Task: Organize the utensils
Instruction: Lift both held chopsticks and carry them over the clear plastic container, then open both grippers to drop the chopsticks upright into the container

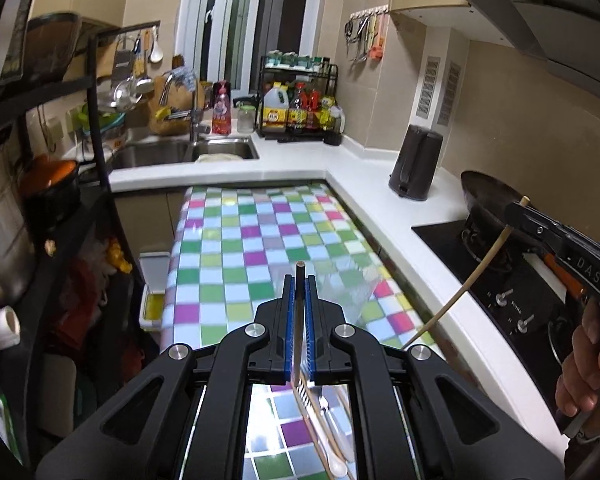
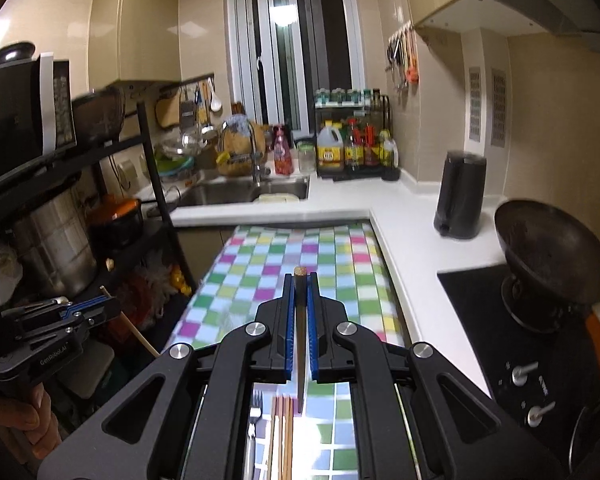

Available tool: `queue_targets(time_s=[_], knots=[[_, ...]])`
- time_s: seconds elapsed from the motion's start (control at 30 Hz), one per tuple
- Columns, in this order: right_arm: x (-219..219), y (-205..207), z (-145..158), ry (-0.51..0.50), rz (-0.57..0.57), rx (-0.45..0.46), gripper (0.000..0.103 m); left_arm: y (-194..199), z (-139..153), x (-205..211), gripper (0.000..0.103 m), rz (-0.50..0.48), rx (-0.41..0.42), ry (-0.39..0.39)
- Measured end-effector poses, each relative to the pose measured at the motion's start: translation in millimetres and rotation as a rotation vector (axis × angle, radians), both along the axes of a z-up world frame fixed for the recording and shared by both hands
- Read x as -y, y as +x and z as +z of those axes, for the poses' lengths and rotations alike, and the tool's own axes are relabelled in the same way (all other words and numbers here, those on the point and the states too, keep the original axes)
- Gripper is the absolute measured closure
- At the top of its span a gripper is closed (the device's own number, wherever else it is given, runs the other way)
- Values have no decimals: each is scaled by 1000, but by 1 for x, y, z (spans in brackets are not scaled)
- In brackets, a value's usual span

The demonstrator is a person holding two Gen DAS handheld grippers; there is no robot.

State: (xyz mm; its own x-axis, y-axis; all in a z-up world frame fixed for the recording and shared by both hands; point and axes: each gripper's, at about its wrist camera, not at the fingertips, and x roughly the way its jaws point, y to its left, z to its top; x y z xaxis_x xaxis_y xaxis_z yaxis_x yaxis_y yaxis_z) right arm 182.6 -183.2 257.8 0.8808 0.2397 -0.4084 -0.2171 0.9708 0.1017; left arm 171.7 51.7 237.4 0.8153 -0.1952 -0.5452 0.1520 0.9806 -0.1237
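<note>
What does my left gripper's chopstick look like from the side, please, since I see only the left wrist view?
Observer: In the right wrist view, the left gripper clamps its chopstick near the top end. Most of the chopstick slants down below the gripper.
Operator: Thank you. Is anything lying beneath the right gripper?
Observer: Yes, a fork lies on the checked cloth, beside a bundle of chopsticks.
</note>
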Motion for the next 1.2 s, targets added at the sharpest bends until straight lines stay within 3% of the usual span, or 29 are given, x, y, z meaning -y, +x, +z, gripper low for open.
queue_targets(time_s=[0.17,0.33,0.57,0.83,1.2], knots=[[1,27,36,41,-17,57,97,28,55,6,98,-9,81,-17],[-6,55,46,36,-23,97,97,58,70,12,98,-6,111,-36],[-23,108,11,4,-1,20,97,113,24,11,98,-11,-17,-38],[-38,142,-45,-7,36,-96,97,139,-31,14,98,-44,-132,-39],[-38,149,-79,-11,39,-141,97,155,-55,26,98,-83,-200,-28]])
